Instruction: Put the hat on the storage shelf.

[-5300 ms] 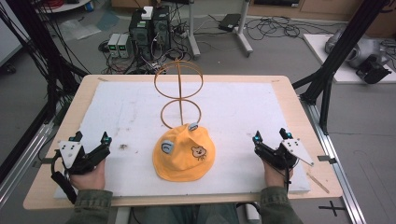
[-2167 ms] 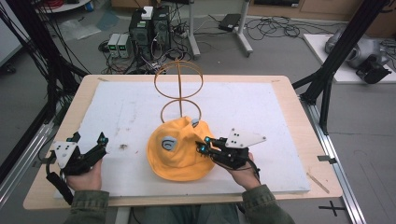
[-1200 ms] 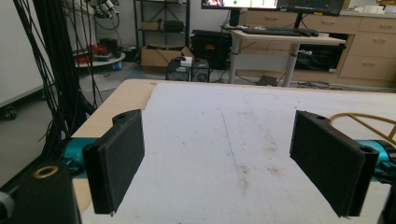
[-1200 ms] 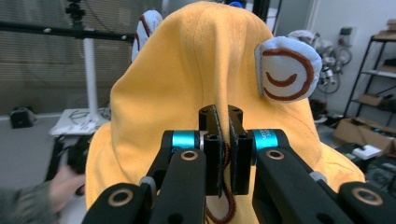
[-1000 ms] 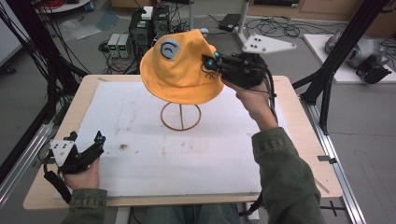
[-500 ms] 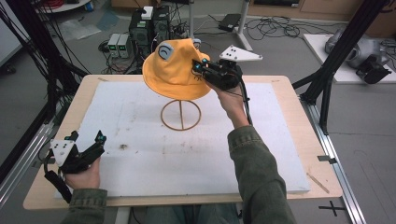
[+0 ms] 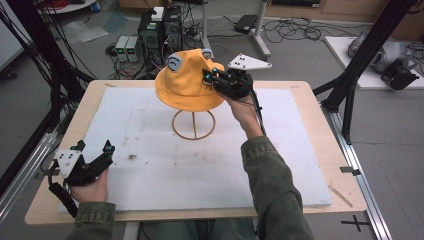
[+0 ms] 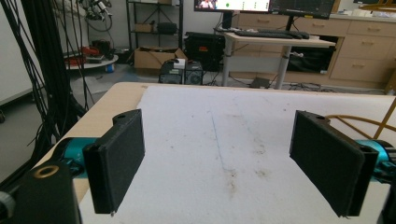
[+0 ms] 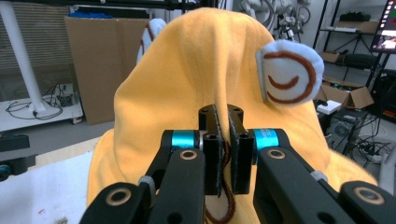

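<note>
1. Hat (image 7: pixel 187 82) in orange-yellow, sitting over the top of a wire stand (image 7: pixel 194 125), hiding the stand's upper part and leaving its ring base showing on the mat.
2. Bearing two pale blue round patches with brown curved stitching (image 9: pixel 289 74); carrying no readable letters or brand marks.
3. Right gripper (image 7: pixel 212 80) reaching up to the hat's side, jaws pressed together on a fold of the fabric, with a brown cord running between them in the right gripper view.
4. Left gripper (image 7: pixel 92 160) resting low at the near left of the table, jaws standing wide apart with nothing between them.
5. White mat (image 7: pixel 150 150), smudged with brown marks, covering most of a light wooden table (image 7: pixel 320 105).
6. Lying beyond the table: grey floor, tangled black cables, small electronic boxes (image 7: pixel 127 47); standing farther back in the left gripper view: desks, drawers and lit monitors (image 8: pixel 243 4), text too small for reading.
7. Counting: one hat, one stand, two grippers, two patches.
</note>
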{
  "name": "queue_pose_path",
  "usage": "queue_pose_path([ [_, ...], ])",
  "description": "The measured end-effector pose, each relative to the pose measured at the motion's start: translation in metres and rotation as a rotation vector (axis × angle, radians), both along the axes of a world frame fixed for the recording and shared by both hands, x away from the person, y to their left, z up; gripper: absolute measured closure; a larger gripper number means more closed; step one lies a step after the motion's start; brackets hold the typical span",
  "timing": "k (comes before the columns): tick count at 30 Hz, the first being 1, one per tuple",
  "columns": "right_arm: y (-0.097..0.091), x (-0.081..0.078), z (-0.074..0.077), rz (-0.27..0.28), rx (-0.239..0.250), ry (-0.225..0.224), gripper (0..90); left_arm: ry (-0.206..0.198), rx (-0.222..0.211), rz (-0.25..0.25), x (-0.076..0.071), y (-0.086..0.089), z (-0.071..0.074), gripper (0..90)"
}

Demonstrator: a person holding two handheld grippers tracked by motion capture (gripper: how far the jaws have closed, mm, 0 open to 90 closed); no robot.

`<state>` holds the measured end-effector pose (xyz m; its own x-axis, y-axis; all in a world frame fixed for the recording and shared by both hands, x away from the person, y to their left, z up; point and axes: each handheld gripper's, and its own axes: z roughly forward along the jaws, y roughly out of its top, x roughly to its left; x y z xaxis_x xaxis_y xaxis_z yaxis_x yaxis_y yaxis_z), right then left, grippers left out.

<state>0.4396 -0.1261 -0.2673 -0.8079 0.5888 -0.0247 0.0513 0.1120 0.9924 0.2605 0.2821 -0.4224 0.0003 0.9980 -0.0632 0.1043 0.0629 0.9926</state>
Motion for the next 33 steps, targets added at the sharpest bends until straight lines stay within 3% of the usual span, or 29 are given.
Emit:
queue_pose_path([
  [7, 0.002, 0.001, -0.002, -0.013, -0.012, 0.005, 85.2, 0.002, 0.000, 0.000, 0.000, -0.001, 0.000, 18.3],
  [9, 0.001, 0.001, -0.001, -0.008, -0.004, -0.006, 74.0, 0.002, 0.004, -0.003, -0.001, -0.001, 0.001, 18.3],
  [10, 0.001, 0.001, -0.001, -0.008, -0.004, -0.006, 74.0, 0.002, 0.004, -0.003, -0.001, -0.001, 0.001, 18.2],
  [11, 0.001, 0.000, 0.000, -0.014, 0.004, -0.010, 58.7, -0.001, 0.003, -0.001, -0.001, 0.000, 0.001, 18.3],
  [13, 0.000, -0.002, 0.000, -0.045, -0.009, -0.013, 43.7, -0.002, 0.001, 0.001, 0.000, 0.000, 0.001, 18.3],
  [16, -0.004, -0.002, 0.000, -0.089, -0.011, -0.005, 32.4, -0.001, -0.001, 0.005, -0.001, 0.001, 0.000, 18.3],
  [22, -0.020, -0.006, 0.005, -0.142, 0.033, 0.001, 21.4, 0.001, 0.003, 0.002, -0.001, 0.000, 0.001, 18.3],
  [33, -0.044, -0.023, 0.007, -0.178, 0.038, -0.013, 18.6, 0.000, 0.007, -0.002, -0.001, -0.003, 0.001, 18.3],
])
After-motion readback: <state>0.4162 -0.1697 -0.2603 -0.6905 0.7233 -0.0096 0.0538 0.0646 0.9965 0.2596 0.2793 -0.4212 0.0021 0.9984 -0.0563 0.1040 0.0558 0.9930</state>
